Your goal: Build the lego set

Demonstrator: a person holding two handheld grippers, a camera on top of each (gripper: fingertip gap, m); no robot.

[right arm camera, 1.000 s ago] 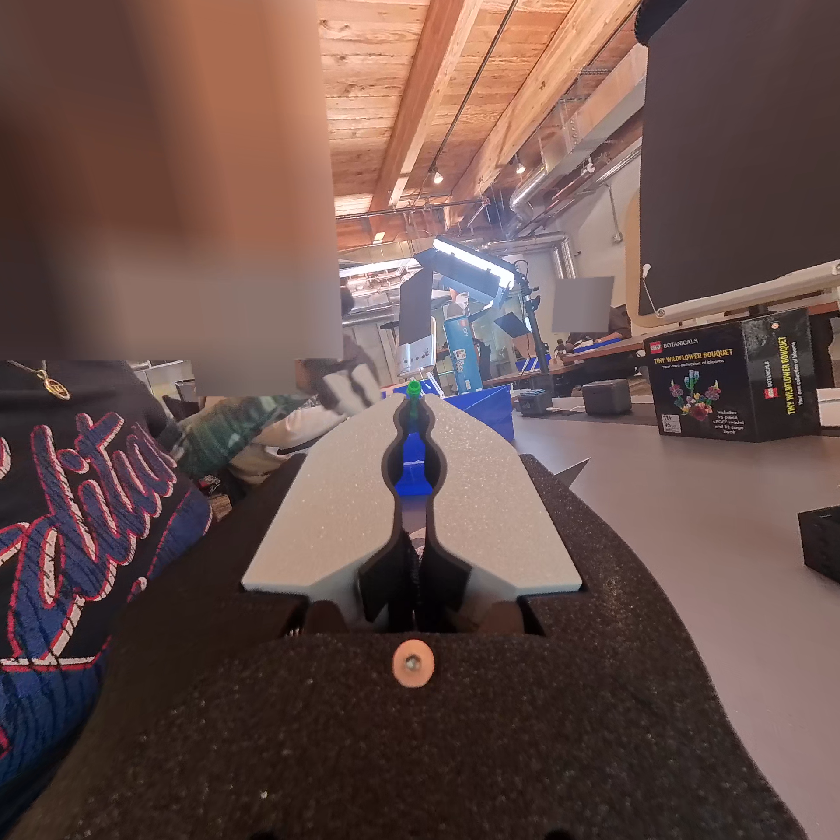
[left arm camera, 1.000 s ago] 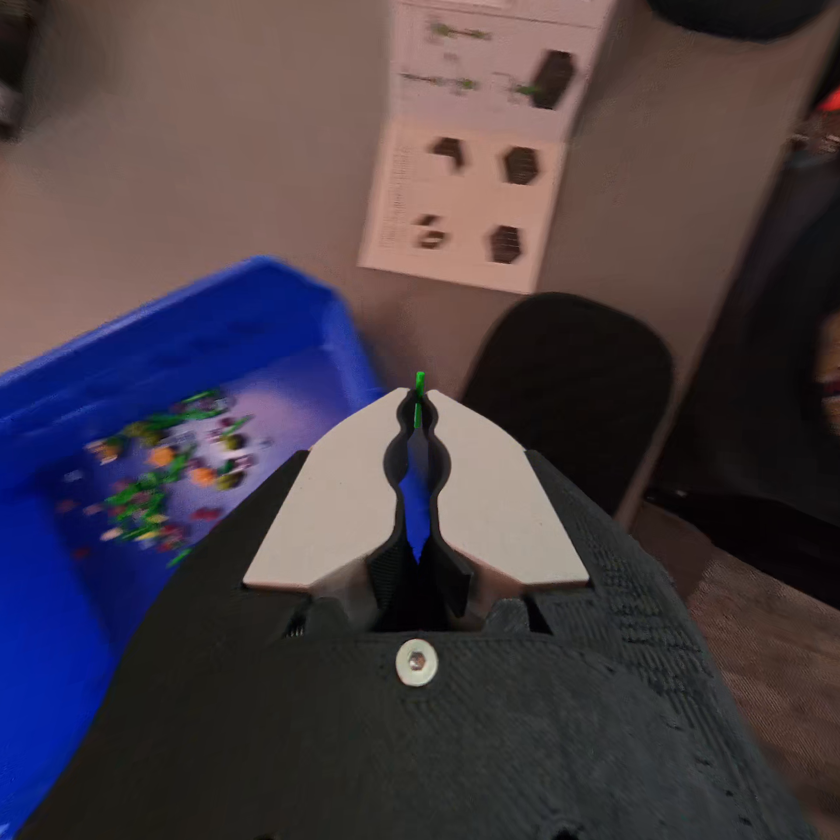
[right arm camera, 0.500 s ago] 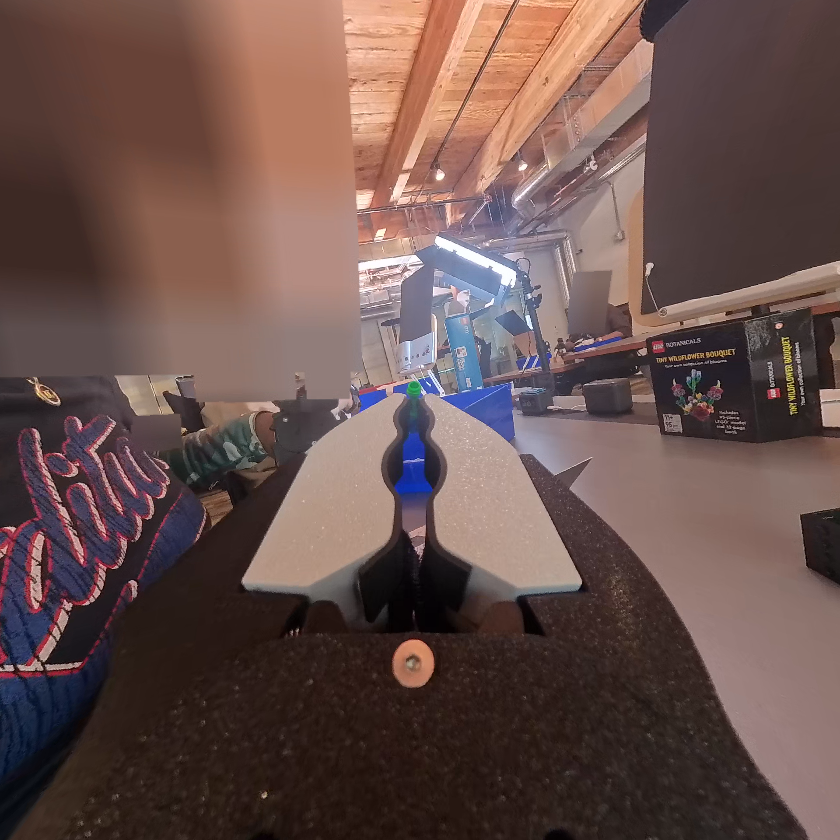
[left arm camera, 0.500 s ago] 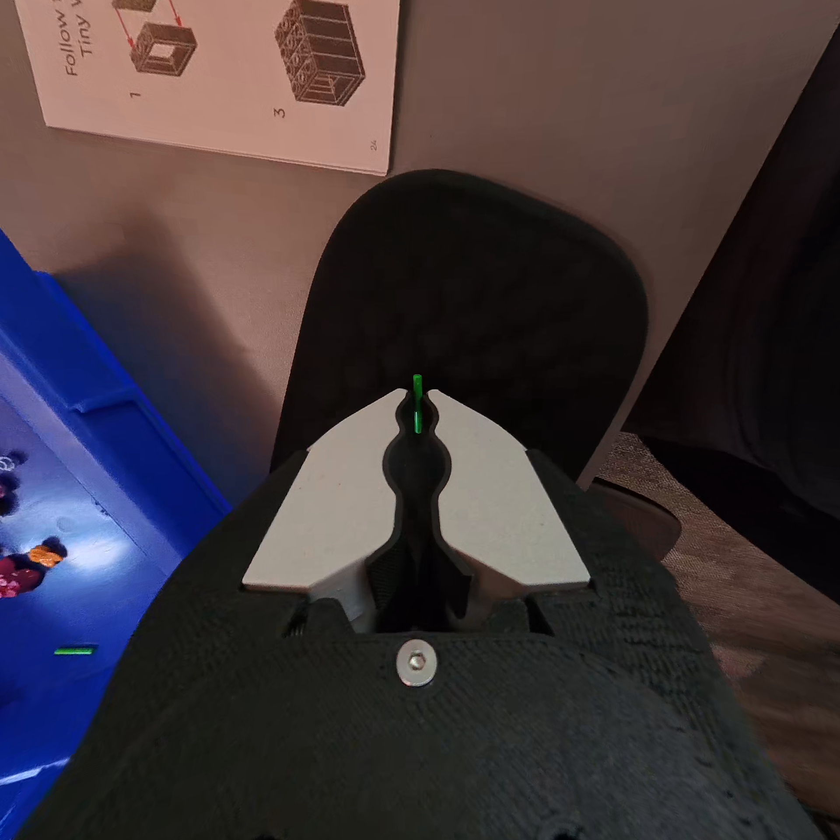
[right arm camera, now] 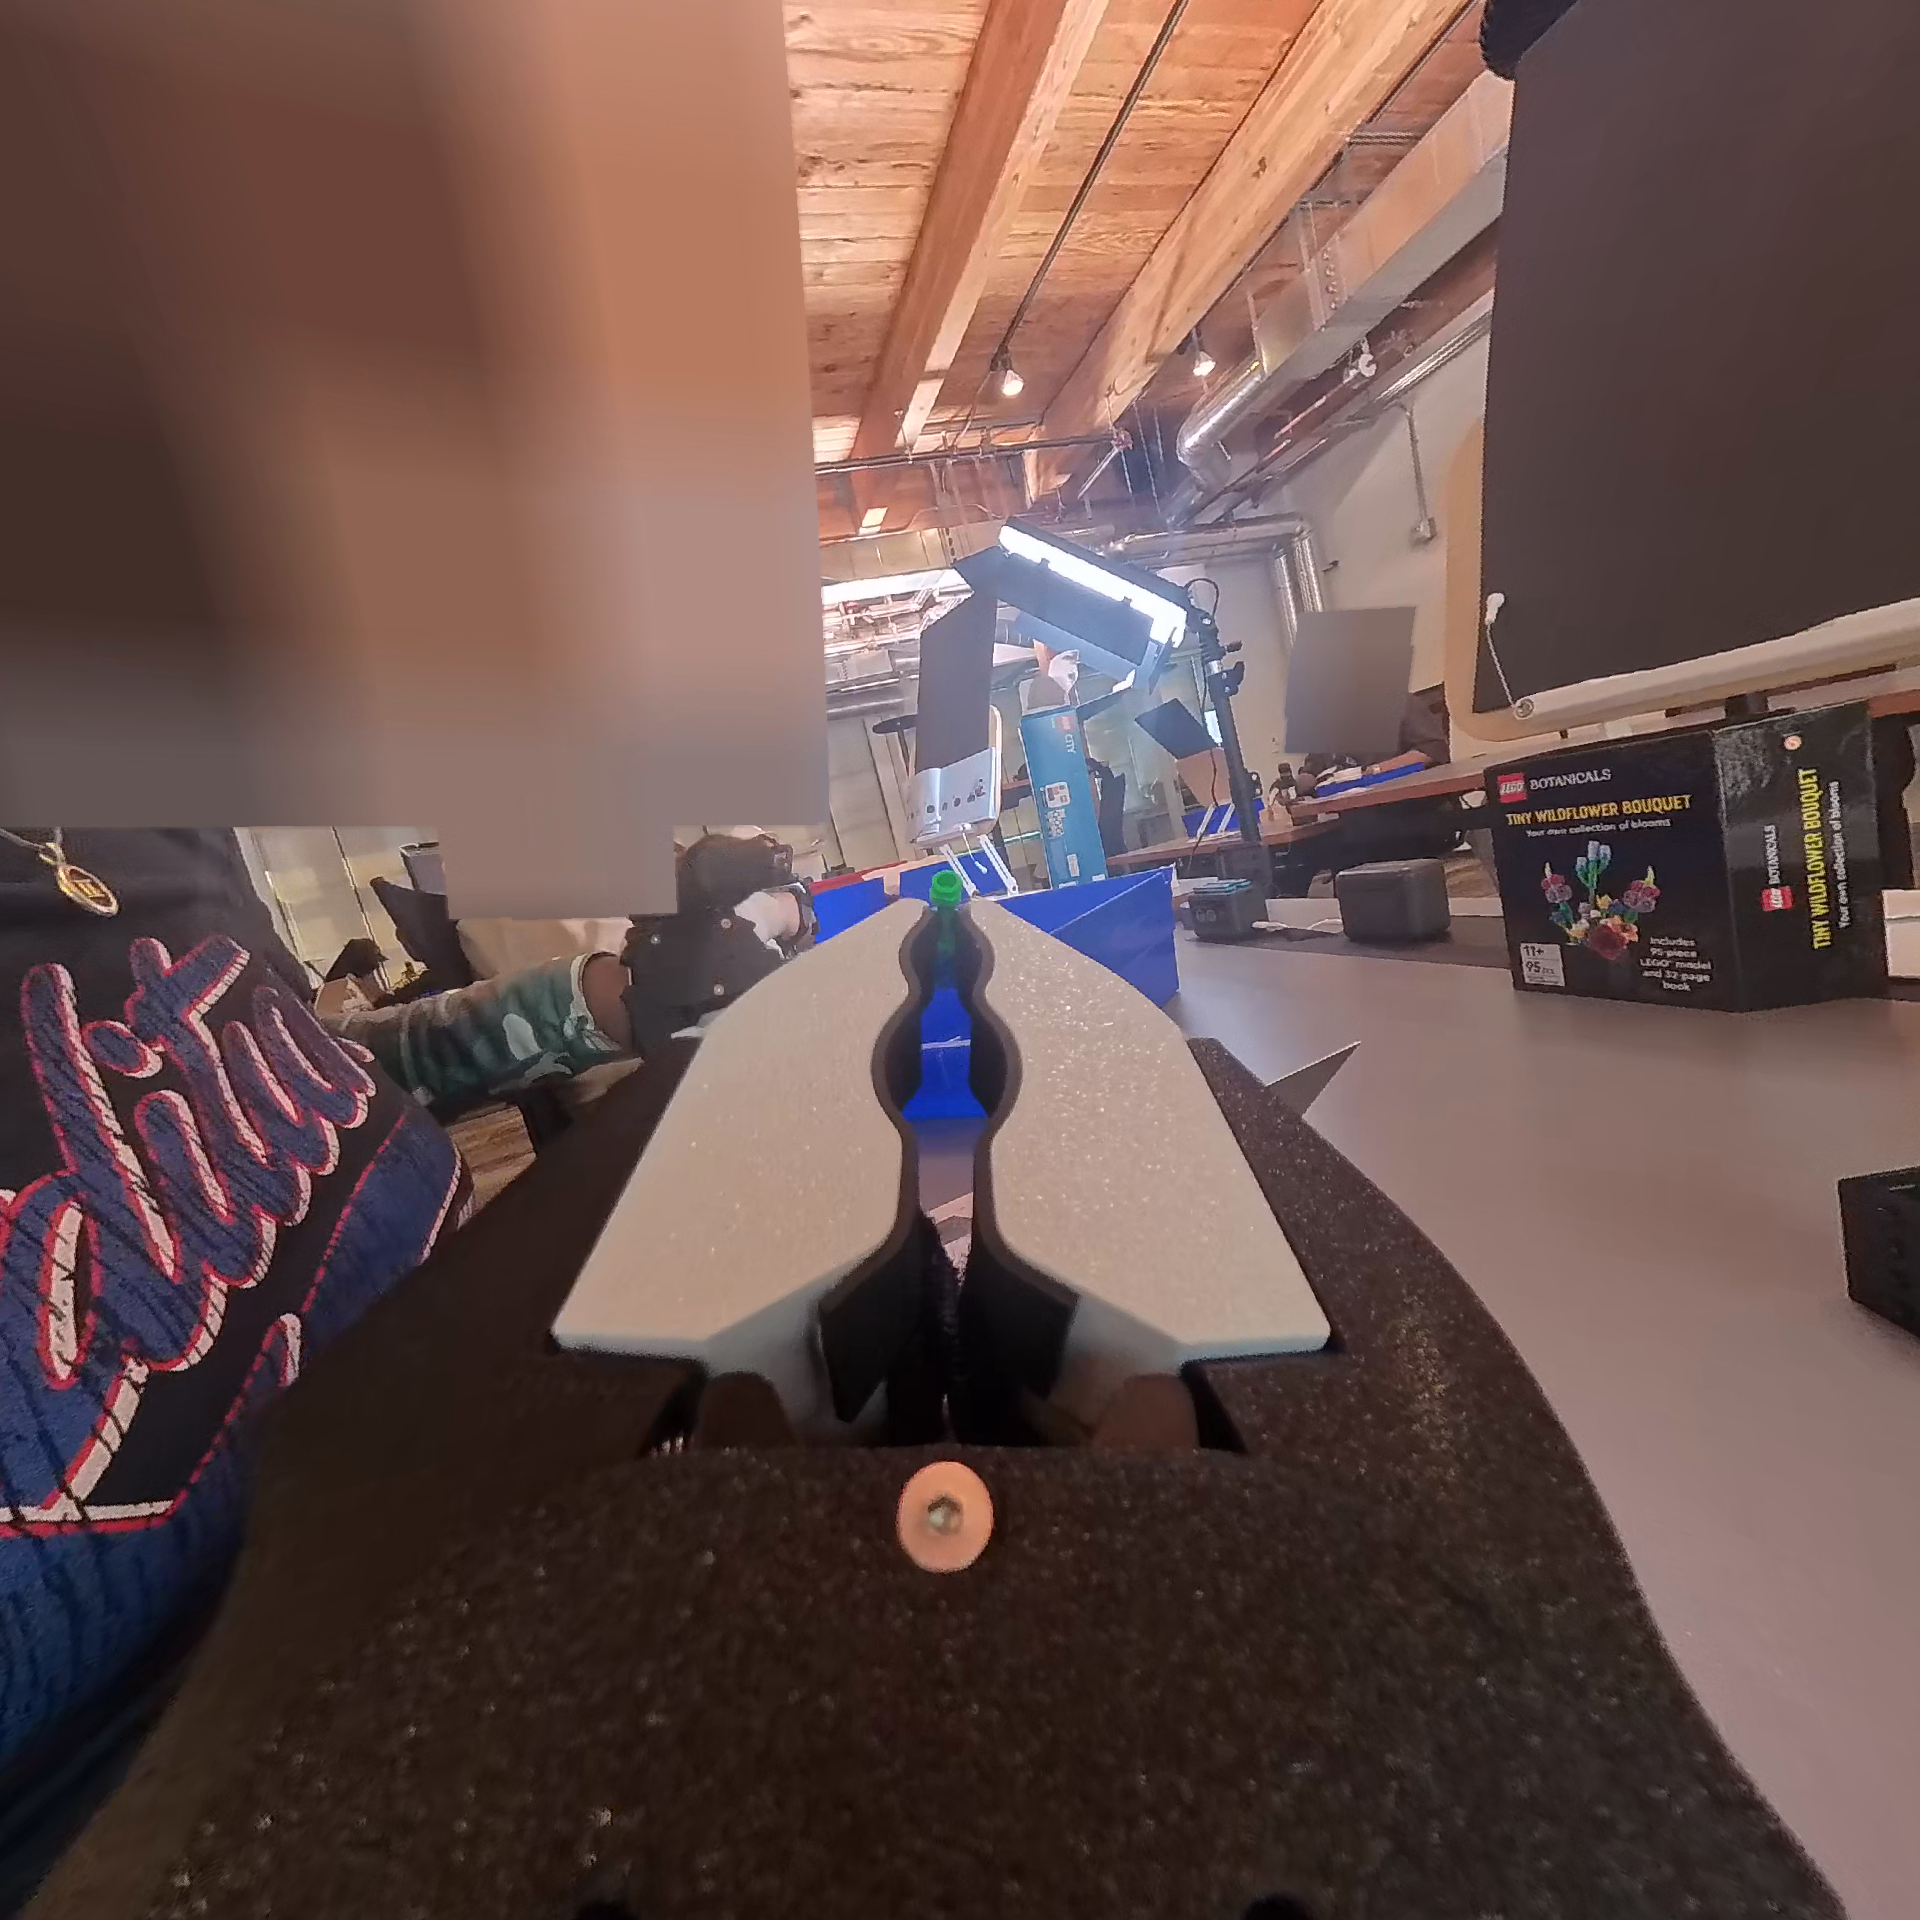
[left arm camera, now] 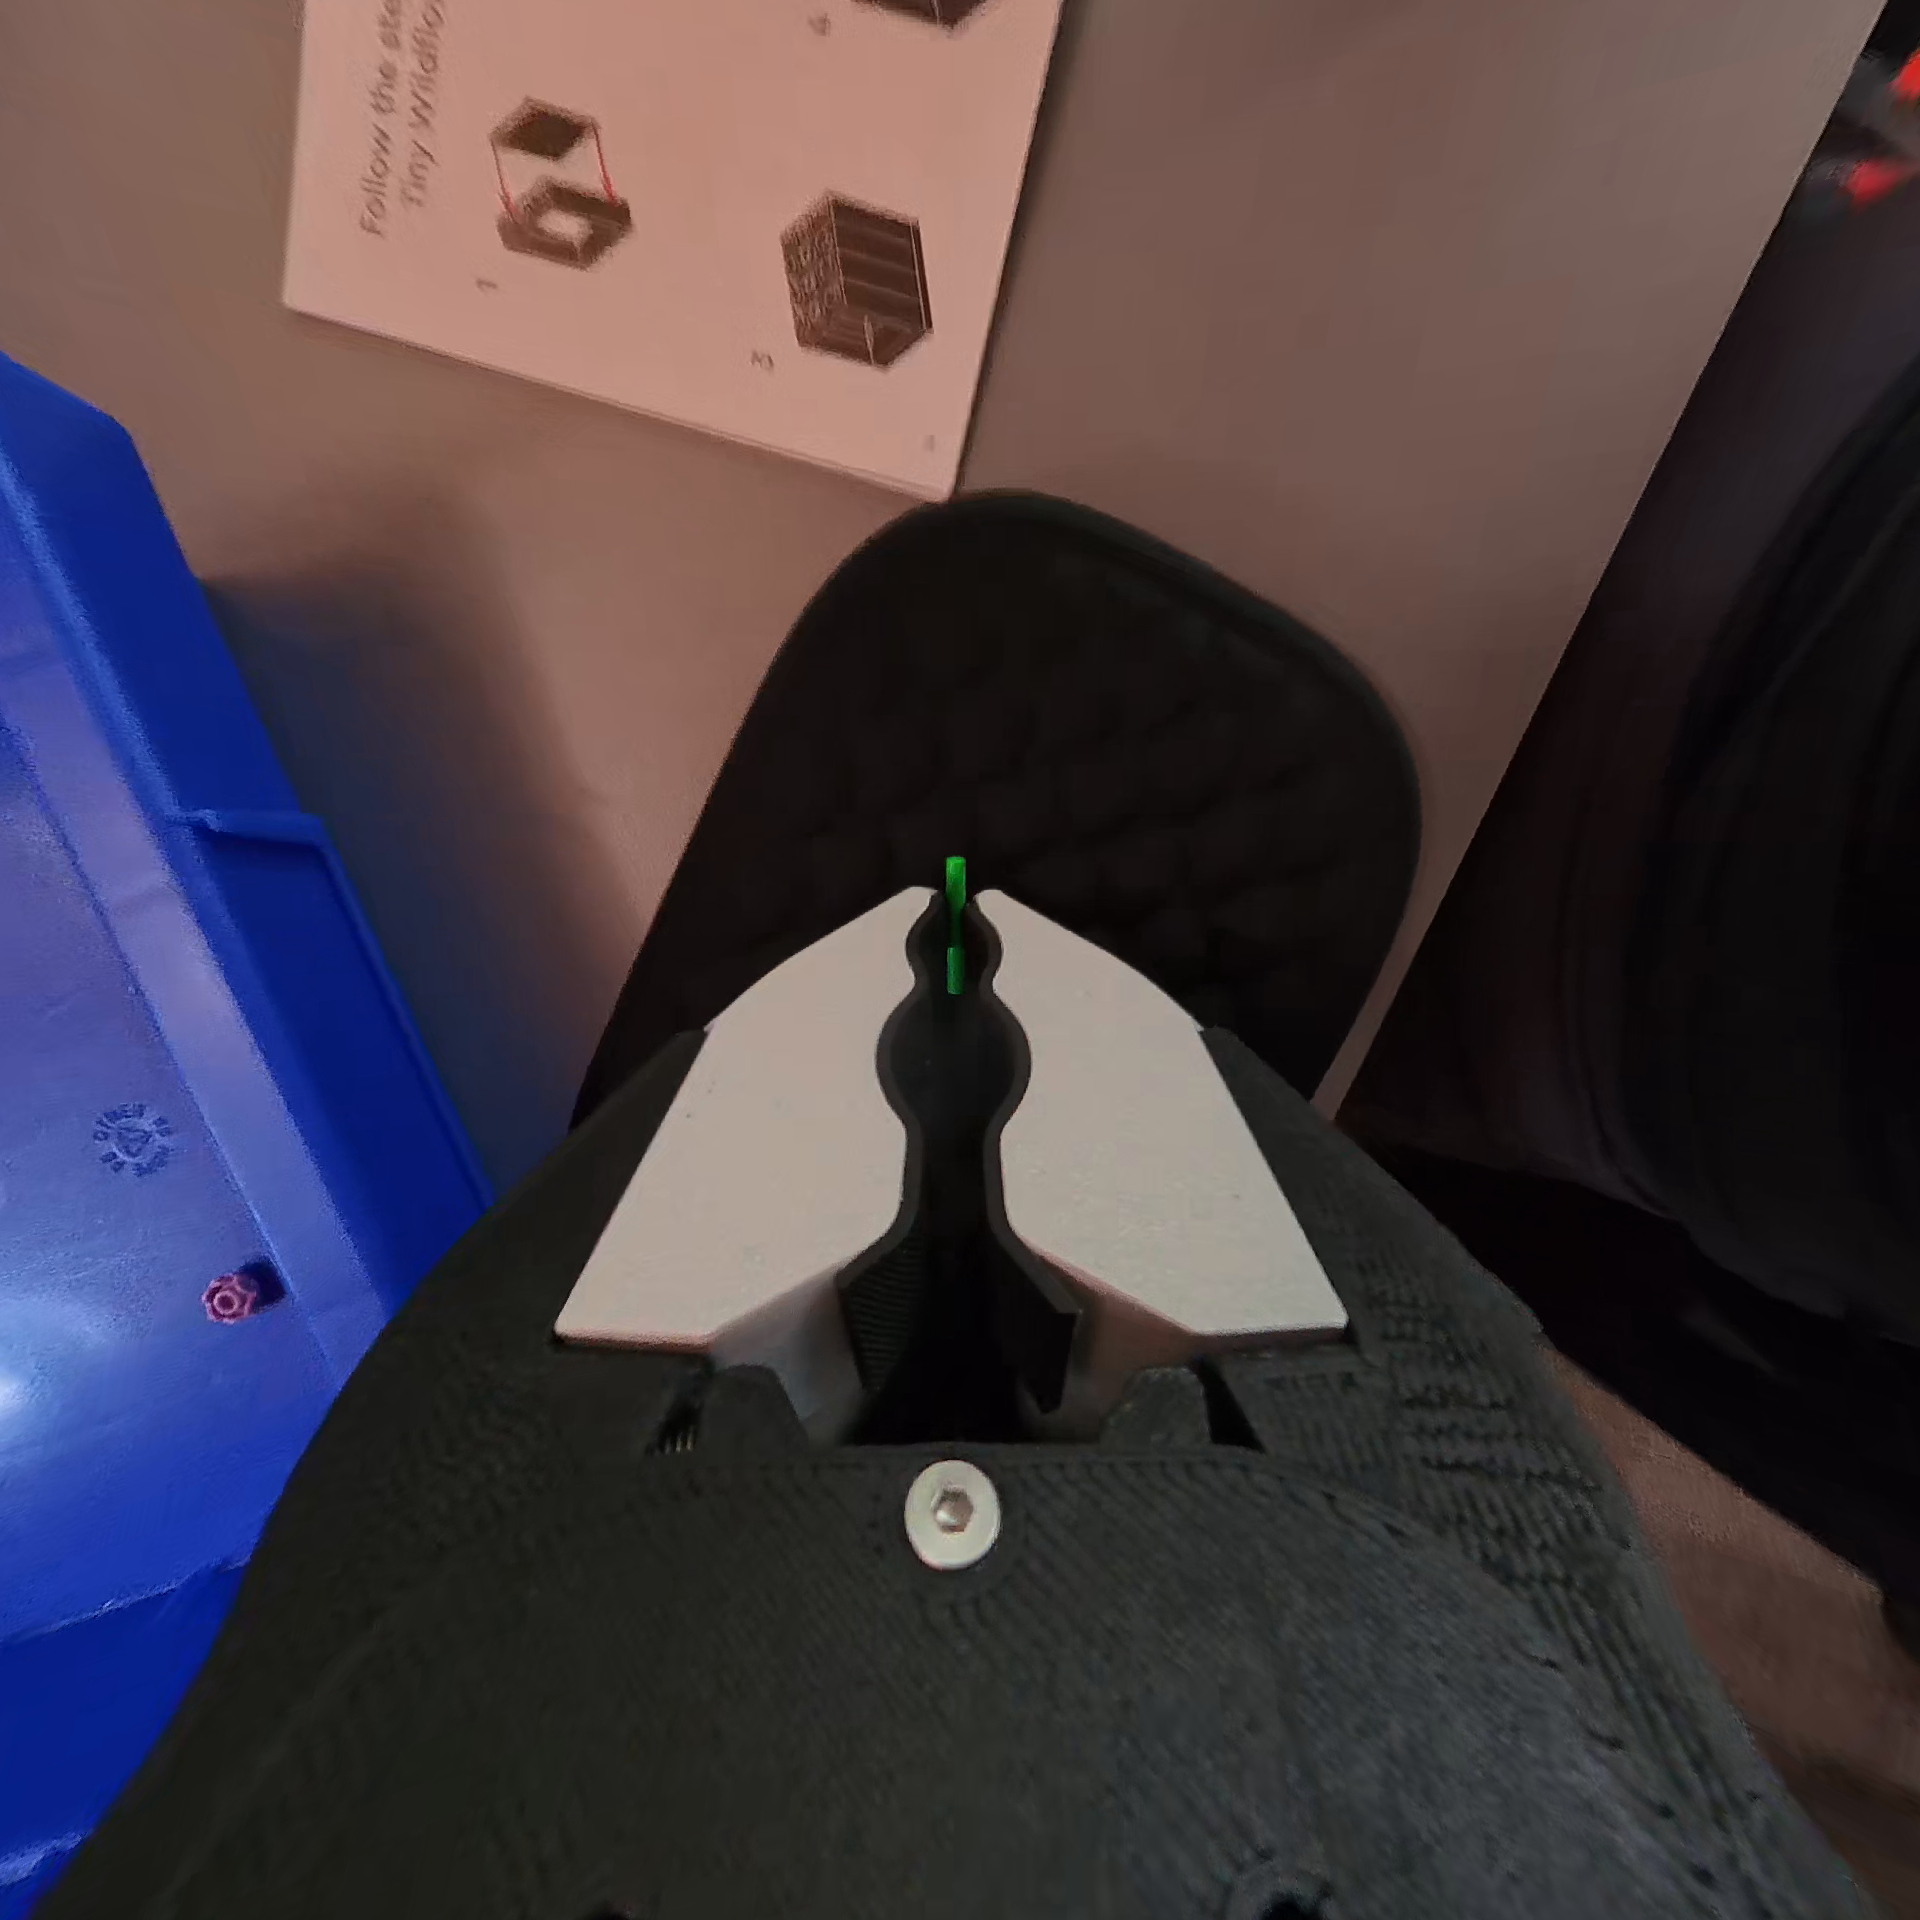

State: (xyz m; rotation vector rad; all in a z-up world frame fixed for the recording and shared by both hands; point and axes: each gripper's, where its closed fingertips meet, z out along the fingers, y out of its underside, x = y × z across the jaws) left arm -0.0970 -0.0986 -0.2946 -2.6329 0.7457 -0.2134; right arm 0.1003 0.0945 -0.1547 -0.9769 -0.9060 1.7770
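Observation:
My left gripper (left arm camera: 954,902) is shut on a thin green stem piece (left arm camera: 954,875) that sticks out past the fingertips. It hangs over the black body of the other gripper (left arm camera: 1091,727), which lies just beyond, above the grey table. My right gripper (right arm camera: 943,910) is shut on a small green piece with a round top (right arm camera: 943,885) and is held level, low over the table. The left gripper (right arm camera: 707,966) shows in the right wrist view at left, in a person's hand. How close the two green pieces are cannot be told.
A blue bin (left arm camera: 156,935) stands at left with a purple piece (left arm camera: 229,1299) inside; it also shows in the right wrist view (right arm camera: 1101,925). A printed instruction sheet (left arm camera: 675,208) lies on the table. The black set box (right arm camera: 1683,862) and a black block (right arm camera: 1886,1247) are at right. The gap from one gripper's tips to the other's is roughly 30 centimeters. To the black block (right arm camera: 1886,1247): right tips about 25 centimeters, left tips about 40 centimeters.
My left gripper has swung away from the blue bin with the green stem and now hangs over the right gripper. The right gripper has held nearly still.

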